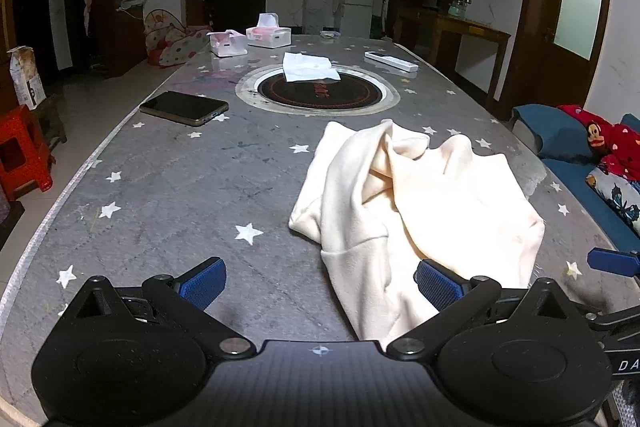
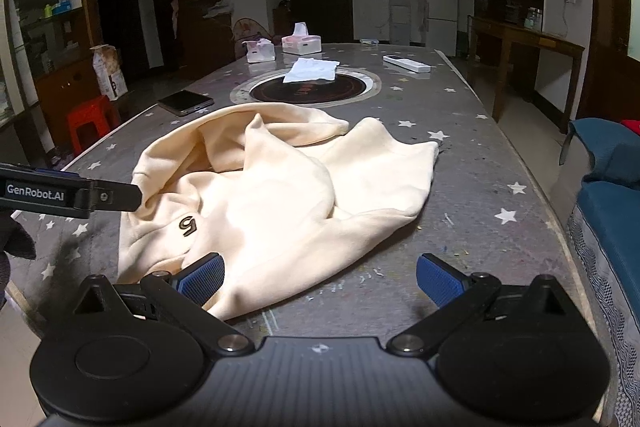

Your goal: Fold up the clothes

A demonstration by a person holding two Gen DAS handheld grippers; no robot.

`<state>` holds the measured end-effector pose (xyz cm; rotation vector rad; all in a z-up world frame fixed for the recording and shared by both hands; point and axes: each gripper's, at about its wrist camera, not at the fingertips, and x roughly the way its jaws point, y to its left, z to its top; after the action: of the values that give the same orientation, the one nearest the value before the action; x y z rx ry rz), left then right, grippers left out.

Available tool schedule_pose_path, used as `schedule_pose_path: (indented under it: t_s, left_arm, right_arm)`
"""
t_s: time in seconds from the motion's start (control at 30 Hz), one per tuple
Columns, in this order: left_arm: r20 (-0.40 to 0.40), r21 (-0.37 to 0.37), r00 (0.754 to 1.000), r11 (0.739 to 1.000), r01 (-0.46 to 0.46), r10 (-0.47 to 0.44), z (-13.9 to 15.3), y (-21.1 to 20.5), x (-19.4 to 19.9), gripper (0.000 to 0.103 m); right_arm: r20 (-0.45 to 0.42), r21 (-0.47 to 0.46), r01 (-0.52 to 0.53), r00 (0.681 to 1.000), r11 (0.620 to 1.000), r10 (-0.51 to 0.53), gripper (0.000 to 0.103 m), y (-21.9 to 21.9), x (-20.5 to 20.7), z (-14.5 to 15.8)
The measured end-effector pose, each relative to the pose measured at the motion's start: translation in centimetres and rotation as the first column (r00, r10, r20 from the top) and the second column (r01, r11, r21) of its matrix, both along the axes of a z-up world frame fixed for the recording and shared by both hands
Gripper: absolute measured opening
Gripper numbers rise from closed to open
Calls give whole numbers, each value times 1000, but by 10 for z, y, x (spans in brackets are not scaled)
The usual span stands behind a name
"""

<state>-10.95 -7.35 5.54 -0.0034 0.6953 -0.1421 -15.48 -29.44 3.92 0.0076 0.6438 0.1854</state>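
Grey star-print table (image 1: 168,195), rumpled cream garment (image 1: 404,211), phone (image 1: 184,107), tissue boxes (image 1: 269,35), both claws spread wide, dim room

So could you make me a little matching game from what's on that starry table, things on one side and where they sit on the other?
Things:
1. cream sweatshirt
2. phone
3. white cloth
4. remote

Places:
A. on the round black plate in the table's middle
B. crumpled just ahead of both grippers
C. far end, right side
D. near the left edge

Pairs: 1-B, 2-D, 3-A, 4-C
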Motion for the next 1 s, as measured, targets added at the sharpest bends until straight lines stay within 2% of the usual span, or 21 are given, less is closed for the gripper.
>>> schedule_pose_path:
  t_s: [0.63, 1.0]
  left_arm:
    - [-29, 40, 1000, 999, 5, -3, -7, -8, 7, 103]
    - [-38, 59, 999, 998, 7, -5, -10, -11, 3, 103]
  right_arm:
    - [-19, -4, -54, 998, 999, 54, 103, 17, 9, -3]
    - [-24, -9, -122, 992, 993, 121, 103, 32, 4, -5]
